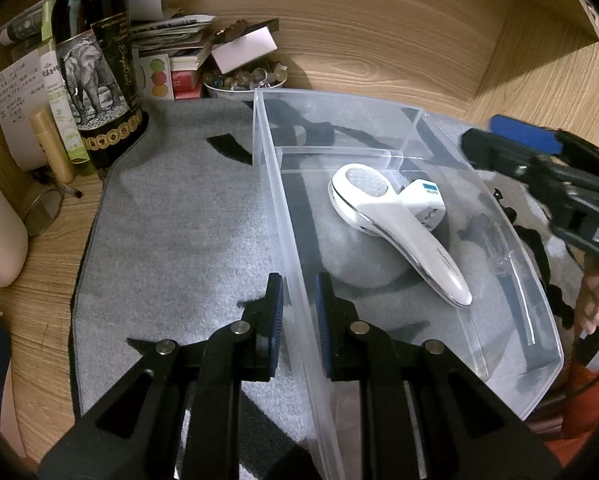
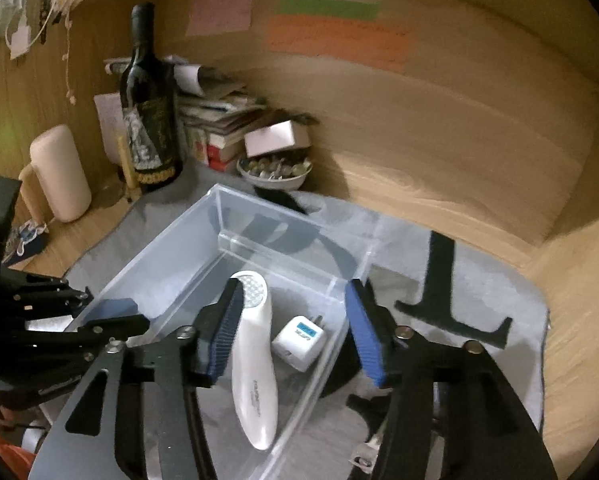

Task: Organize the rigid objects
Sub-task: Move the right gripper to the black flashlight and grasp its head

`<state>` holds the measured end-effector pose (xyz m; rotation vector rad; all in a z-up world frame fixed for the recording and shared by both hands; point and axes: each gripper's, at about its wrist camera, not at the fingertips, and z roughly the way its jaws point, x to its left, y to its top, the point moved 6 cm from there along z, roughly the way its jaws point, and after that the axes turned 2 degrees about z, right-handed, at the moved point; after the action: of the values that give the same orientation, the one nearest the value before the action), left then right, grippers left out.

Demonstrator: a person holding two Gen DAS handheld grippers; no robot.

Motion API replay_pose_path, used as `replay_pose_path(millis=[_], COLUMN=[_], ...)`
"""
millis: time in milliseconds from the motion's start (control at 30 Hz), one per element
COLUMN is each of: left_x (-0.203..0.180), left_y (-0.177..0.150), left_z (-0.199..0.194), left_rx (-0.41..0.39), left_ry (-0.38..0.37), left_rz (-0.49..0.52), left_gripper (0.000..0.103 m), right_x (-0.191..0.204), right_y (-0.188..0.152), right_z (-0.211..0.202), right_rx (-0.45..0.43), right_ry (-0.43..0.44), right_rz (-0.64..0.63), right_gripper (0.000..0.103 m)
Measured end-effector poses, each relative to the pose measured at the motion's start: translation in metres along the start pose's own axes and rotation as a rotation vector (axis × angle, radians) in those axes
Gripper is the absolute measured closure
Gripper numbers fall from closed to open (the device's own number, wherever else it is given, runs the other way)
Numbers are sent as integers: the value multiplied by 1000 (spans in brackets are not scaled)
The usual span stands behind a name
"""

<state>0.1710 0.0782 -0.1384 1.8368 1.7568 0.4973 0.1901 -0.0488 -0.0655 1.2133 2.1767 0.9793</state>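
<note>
Left wrist view — left gripper point(image 1: 298, 304) clamped on clear plastic bin point(image 1: 511, 216) wall, right gripper point(image 2: 295, 328) apart over glossy white massager point(image 2: 255, 376).

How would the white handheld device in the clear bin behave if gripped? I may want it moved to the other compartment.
The white handheld device looks like rigid moulded plastic, so it should stay stiff. Its glossy, rounded, tapering handle may slip between pads. It lies partly against the white plug adapter in the clear bin, so lifting or pushing it would probably nudge the adapter.
</note>
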Motion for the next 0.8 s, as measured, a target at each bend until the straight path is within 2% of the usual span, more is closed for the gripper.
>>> replay_pose_path(millis=[233, 500, 667, 800], left_x=[0, 0, -2, -3], left_y=[0, 0, -1, -1], left_z=[0, 1, 1, 1], left_rx=[-1, -1, -3, -3], left_ry=[0, 2, 9, 6], left_rz=[1, 8, 19, 17], left_gripper=[86, 86, 86, 86], right_x=[-28, -84, -106, -112], right_y=[-3, -37, -68, -93], right_z=[-27, -55, -57, -54], right_rx=[-60, -35, 27, 87], right_ry=[-95, -239, -292, -296], right_rz=[61, 210, 285, 331], right_gripper=[24, 23, 23, 23])
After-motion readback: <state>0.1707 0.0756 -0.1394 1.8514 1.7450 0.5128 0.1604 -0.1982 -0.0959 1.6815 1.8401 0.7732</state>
